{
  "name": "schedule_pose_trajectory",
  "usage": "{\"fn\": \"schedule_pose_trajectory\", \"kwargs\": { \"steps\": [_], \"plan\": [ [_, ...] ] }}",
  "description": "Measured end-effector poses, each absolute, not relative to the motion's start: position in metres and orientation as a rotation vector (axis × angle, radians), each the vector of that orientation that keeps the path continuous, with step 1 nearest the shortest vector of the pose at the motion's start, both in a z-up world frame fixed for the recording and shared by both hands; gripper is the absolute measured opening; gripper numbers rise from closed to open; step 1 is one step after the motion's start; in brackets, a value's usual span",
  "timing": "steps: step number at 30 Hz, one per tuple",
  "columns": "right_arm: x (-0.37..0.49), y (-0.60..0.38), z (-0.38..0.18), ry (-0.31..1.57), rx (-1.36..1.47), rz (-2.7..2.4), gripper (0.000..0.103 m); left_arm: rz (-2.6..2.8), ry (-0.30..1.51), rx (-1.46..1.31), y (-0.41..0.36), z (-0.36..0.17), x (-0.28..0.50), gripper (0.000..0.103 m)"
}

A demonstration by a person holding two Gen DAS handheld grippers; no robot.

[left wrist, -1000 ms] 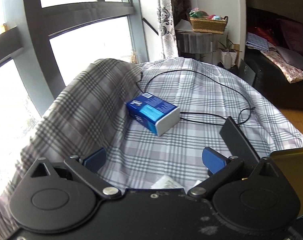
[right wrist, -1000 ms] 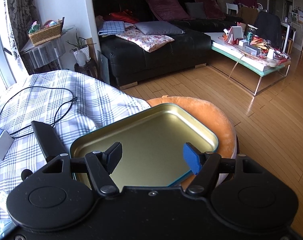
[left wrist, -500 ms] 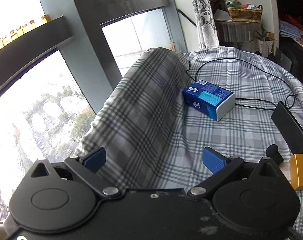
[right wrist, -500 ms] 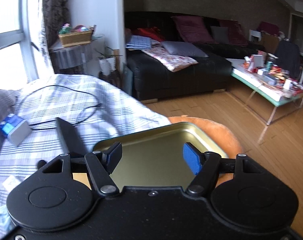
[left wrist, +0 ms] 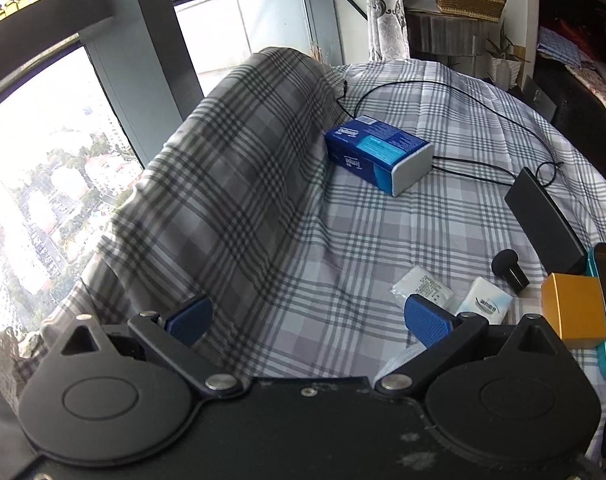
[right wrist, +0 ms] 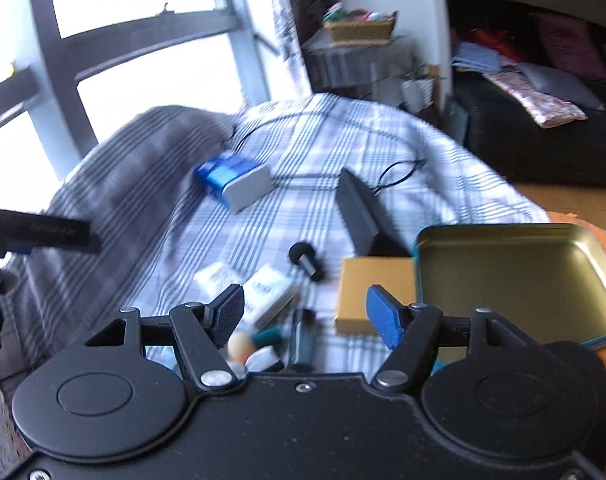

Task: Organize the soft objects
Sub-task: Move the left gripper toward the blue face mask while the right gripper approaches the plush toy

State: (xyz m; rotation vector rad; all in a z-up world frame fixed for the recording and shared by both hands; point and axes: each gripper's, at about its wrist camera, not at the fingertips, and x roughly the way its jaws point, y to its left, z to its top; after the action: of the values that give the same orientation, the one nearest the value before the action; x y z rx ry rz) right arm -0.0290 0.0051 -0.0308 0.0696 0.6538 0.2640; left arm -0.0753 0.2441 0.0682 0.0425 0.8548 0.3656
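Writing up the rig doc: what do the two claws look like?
Both match: the left claw and the right claw have a matte black body with two round raised discs, black link arms on silver pivot pins, and ribbed blue pads on the fingers. No cables or sleeves visible.

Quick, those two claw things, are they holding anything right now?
Left gripper: open, fingers empty above the checked cloth.
Right gripper: open, holding nothing.

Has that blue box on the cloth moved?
No. The blue box lies on the same bend of the black cable, beside the cloth's raised fold.
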Motion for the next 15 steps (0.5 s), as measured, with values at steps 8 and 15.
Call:
{"fn": "schedule_pose_trajectory", "kwargs": {
  "steps": [8,15],
  "plan": [
    [-0.036,0.031,-0.054,0.751,0.033,0.350,0.065,0.310,0.949,0.021,0.240,0.021,-0.060,0.103],
    [-0.038,0.038,-0.065,0.737,0.005,0.310,0.065,0.260,1.029,0.000,0.241,-0.013,-0.050,0.103]
  ]
}}
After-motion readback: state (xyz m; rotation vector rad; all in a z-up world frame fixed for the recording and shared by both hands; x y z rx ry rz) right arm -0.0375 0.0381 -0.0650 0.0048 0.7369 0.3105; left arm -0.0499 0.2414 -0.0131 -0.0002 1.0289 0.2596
